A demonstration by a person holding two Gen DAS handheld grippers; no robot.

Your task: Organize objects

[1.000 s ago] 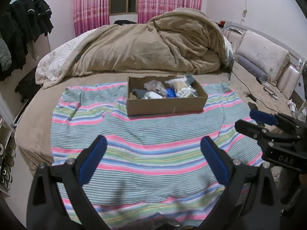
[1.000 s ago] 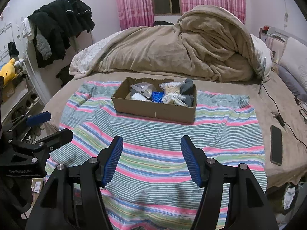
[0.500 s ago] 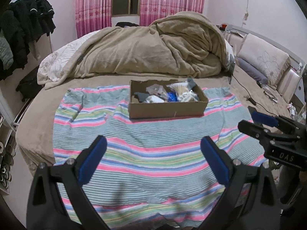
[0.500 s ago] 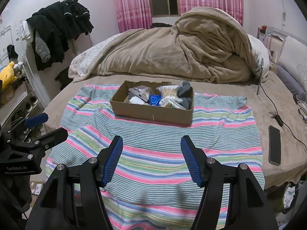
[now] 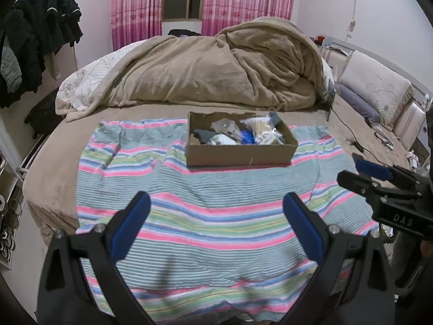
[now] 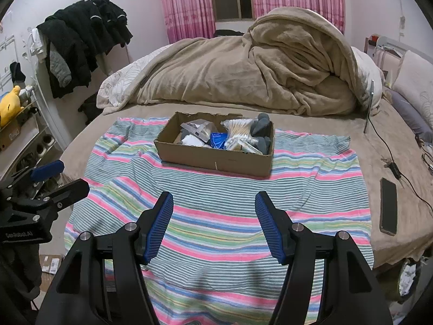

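Box: The cardboard box sits on the striped cloth, toward its far edge, well ahead of both of my grippers; I judge it light and fairly stiff, though the thin walls would buckle under a hard pinch.
Contents: I see a bag of cotton swabs, a blue packet, a clear pouch, something white and grey soft items piled loosely; I cannot tell exactly what the grey ones are.
Handling: I expect the bags to be light, crinkly and slippery, so I would pinch a gathered corner or top seam, not the flat face. The grey pieces look soft and should take a firm squeeze anywhere.
Right gripper: My right gripper hangs above the near part of the cloth, fingers spread wide, holding nothing.
Left gripper: My left gripper is likewise spread wide and empty, short of the box.
Surroundings: The cloth lies on a bed with a heaped tan blanket behind the box; a phone rests to the right, off the cloth.
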